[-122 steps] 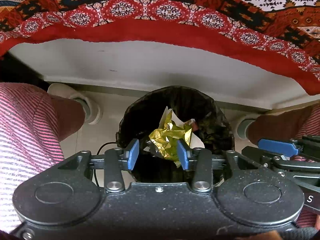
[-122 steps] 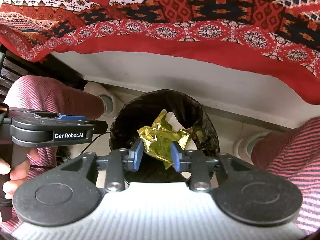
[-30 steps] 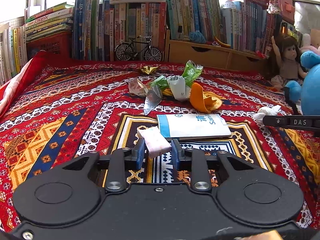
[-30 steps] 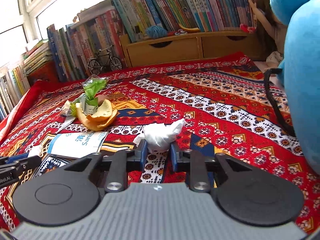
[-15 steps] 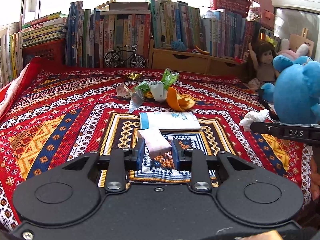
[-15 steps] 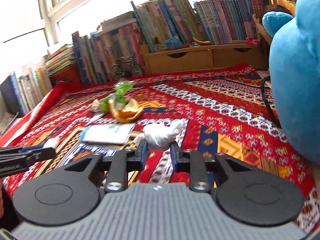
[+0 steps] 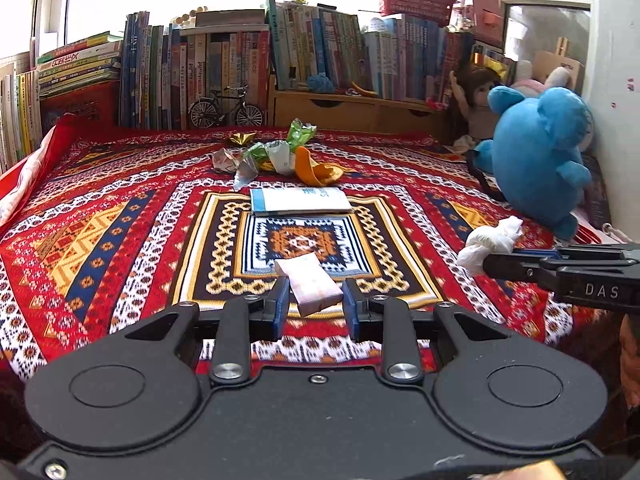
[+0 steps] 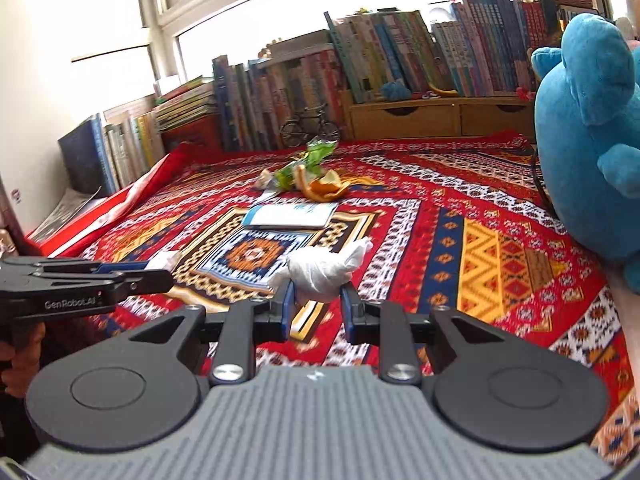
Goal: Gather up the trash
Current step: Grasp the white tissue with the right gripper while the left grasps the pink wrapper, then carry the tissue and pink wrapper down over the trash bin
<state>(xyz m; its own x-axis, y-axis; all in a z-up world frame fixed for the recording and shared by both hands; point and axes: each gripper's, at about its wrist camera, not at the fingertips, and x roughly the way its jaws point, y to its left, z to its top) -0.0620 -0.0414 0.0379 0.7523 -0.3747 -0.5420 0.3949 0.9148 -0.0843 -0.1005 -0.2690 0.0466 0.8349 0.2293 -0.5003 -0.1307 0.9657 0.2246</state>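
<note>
My left gripper (image 7: 314,302) is shut on a folded pink-and-white paper packet (image 7: 310,284), held just above the patterned red cloth (image 7: 120,216). My right gripper (image 8: 317,300) is shut on a crumpled white tissue (image 8: 320,270); in the left wrist view the same tissue (image 7: 490,242) shows at the right. Farther back on the cloth lie a flat white-and-blue packet (image 7: 300,200), an orange peel (image 7: 316,170), green wrappers (image 7: 300,132), a silvery wrapper (image 7: 226,160) and a scrap of gold foil (image 7: 240,137). No bin is in view.
A big blue plush toy (image 7: 536,160) and a doll (image 7: 478,100) sit at the right edge. Rows of books (image 7: 200,76), a model bicycle (image 7: 226,110) and a wooden drawer unit (image 7: 360,110) line the back. A hand (image 8: 20,360) holds the left gripper's handle.
Both grippers have drawn back toward the near edge of the cloth and risen a little, each keeping its piece of trash. The litter on the cloth now looks farther away.
</note>
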